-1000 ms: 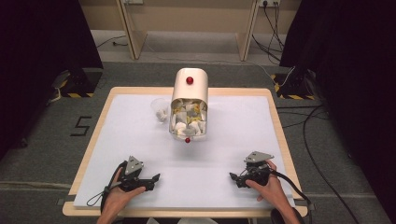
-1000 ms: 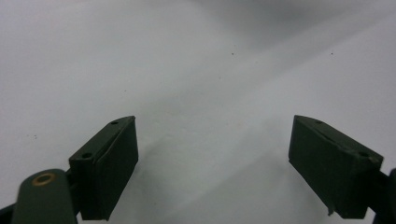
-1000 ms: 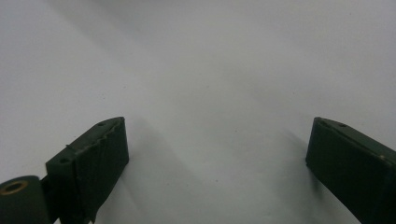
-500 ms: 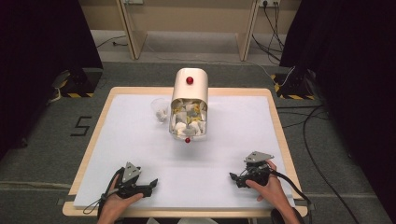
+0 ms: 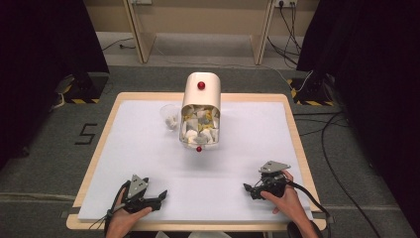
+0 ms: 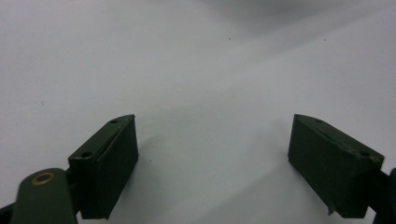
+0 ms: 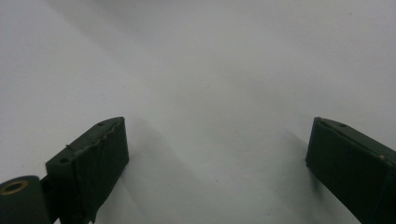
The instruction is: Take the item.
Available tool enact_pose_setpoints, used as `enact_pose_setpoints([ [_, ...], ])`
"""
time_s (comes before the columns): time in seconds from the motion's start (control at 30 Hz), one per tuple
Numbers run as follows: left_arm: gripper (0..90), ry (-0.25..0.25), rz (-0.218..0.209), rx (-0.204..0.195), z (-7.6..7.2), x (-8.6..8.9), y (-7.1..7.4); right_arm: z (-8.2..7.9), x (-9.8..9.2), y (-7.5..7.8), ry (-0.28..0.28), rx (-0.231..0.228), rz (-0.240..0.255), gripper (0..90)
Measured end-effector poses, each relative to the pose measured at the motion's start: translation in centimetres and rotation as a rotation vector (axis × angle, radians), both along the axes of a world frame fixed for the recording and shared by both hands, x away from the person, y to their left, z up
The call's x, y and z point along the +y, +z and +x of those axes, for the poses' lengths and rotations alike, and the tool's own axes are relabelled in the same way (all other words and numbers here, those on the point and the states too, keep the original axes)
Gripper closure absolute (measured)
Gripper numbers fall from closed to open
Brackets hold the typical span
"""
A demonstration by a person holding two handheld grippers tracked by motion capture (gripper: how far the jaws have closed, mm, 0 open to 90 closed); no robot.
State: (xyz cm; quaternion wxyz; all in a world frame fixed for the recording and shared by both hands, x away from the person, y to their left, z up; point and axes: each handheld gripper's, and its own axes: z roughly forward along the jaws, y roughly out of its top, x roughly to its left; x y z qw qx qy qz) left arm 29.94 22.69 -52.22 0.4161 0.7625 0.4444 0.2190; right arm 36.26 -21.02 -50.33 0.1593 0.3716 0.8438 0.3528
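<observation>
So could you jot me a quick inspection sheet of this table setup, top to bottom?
Surface: white table top with a wooden rim, mostly bare.
Job's things: cream dispenser with red knobs, its clear front packed with white and yellow pieces; small clear cup beside it, holding something white.
Clutter: nothing seen.
Grippers: left hand-held gripper and right hand-held gripper low at the near edge, both jaws wide apart, holding nothing.
Cables: one trails from each gripper; more on the floor at right.
Surroundings: grey carpet, dark curtains, wooden frame legs behind.
</observation>
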Motion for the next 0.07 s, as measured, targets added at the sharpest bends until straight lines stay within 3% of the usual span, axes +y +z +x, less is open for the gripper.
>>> enact_pose_setpoints([
  [0.07, 15.0, 0.000, 0.001, 0.002, 0.02, 0.00, 0.02, 0.00, 0.00, 0.00, 0.000, 0.000, 0.000, 6.5],
])
